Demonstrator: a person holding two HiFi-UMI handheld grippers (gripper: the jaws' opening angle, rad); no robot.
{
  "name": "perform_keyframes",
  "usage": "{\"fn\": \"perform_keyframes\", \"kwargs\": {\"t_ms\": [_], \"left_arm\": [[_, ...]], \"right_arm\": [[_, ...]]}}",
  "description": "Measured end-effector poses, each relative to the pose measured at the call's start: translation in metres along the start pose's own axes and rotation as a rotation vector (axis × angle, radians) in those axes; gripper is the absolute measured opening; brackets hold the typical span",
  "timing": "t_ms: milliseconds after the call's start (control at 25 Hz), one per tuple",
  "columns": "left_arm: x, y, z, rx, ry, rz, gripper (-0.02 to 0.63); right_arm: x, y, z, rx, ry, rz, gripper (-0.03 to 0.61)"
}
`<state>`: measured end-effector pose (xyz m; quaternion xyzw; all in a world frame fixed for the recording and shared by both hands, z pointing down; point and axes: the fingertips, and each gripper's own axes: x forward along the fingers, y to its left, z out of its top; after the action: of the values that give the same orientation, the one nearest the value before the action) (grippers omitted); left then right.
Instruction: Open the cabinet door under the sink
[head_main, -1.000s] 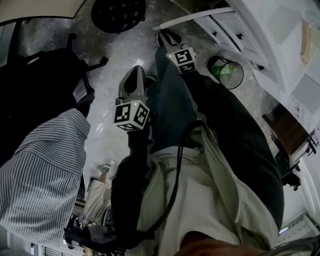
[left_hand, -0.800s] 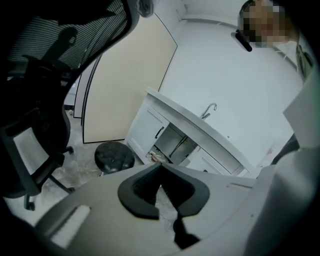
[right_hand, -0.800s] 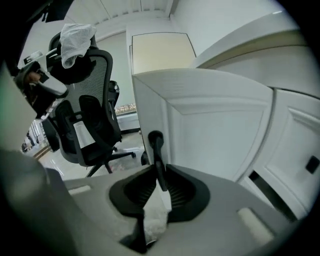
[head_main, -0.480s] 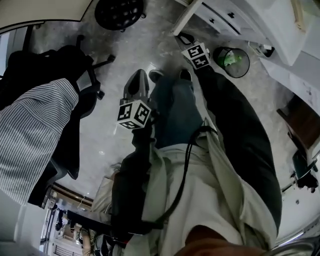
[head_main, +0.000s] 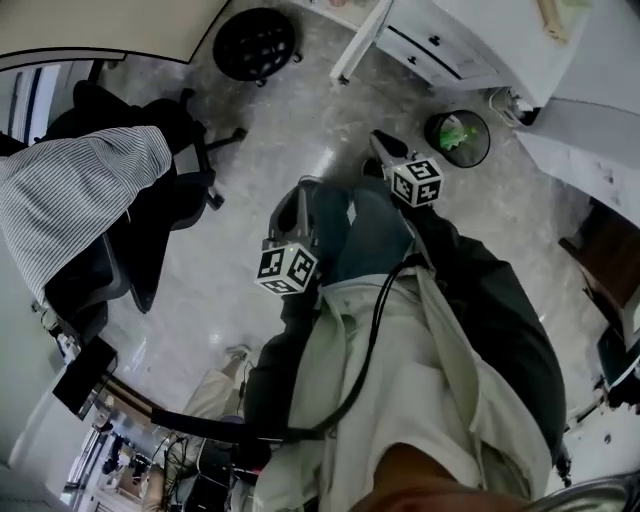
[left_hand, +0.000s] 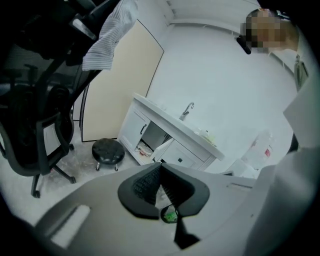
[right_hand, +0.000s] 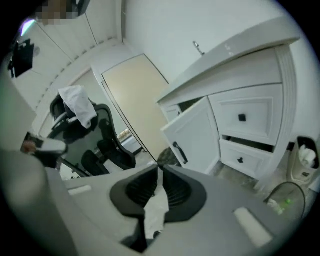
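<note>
The white sink cabinet (left_hand: 175, 135) stands a few steps ahead, a faucet (left_hand: 187, 109) on its counter. Its door (right_hand: 196, 136) with a black handle (right_hand: 180, 152) hangs open, and shows in the head view as a thin white edge (head_main: 360, 40). Neither gripper touches it. My left gripper (left_hand: 160, 166) is held in the air with its tips together and nothing between them. My right gripper (right_hand: 159, 169) has a strip of white cloth (right_hand: 156, 210) between its pads, and its jaws are closing on it. In the head view both grippers, left (head_main: 300, 205) and right (head_main: 385, 145), hang over the floor.
Two drawers (right_hand: 242, 117) sit right of the open door. A bin (head_main: 457, 137) with green waste stands by the cabinet. A black stool (head_main: 255, 42) is on the floor to its left. An office chair (head_main: 150, 190) draped with a striped shirt (head_main: 85, 190) is at far left.
Both grippers have risen and drawn back from the cabinet, which now sits higher and farther off in the head view. The right gripper has rolled. The chair with the shirt has shifted up-left in the picture.
</note>
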<state>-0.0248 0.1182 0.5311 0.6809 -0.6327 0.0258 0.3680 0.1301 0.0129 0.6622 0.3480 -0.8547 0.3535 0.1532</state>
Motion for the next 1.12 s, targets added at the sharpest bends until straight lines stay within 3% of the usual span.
{"fn": "perform_keyframes", "kwargs": {"t_ms": [120, 280, 400, 520, 640, 920, 1120], "left_arm": [[-0.016, -0.009, 0.004, 0.018, -0.003, -0.016, 0.006], [-0.016, -0.028, 0.028, 0.067, -0.022, -0.124, 0.006], [-0.036, -0.039, 0.044, 0.114, -0.027, -0.203, 0.006], [-0.061, -0.037, 0.049, 0.154, -0.009, -0.282, 0.006], [-0.075, -0.025, 0.043, 0.175, 0.028, -0.335, 0.006], [-0.098, -0.034, 0.034, 0.272, 0.094, -0.468, 0.006], [-0.113, -0.014, 0.027, 0.278, 0.111, -0.459, 0.006]], "right_arm": [[-0.06, 0.025, 0.033, 0.019, -0.07, 0.038, 0.028], [-0.112, 0.055, 0.073, -0.061, -0.141, 0.054, 0.026], [-0.138, 0.089, 0.084, -0.041, -0.2, 0.019, 0.026], [-0.143, 0.132, 0.078, 0.006, -0.248, -0.034, 0.026], [-0.14, 0.167, 0.061, -0.006, -0.234, -0.069, 0.026], [-0.174, 0.203, 0.048, 0.085, -0.333, -0.133, 0.012], [-0.165, 0.22, 0.033, 0.1, -0.331, -0.127, 0.002]]}}
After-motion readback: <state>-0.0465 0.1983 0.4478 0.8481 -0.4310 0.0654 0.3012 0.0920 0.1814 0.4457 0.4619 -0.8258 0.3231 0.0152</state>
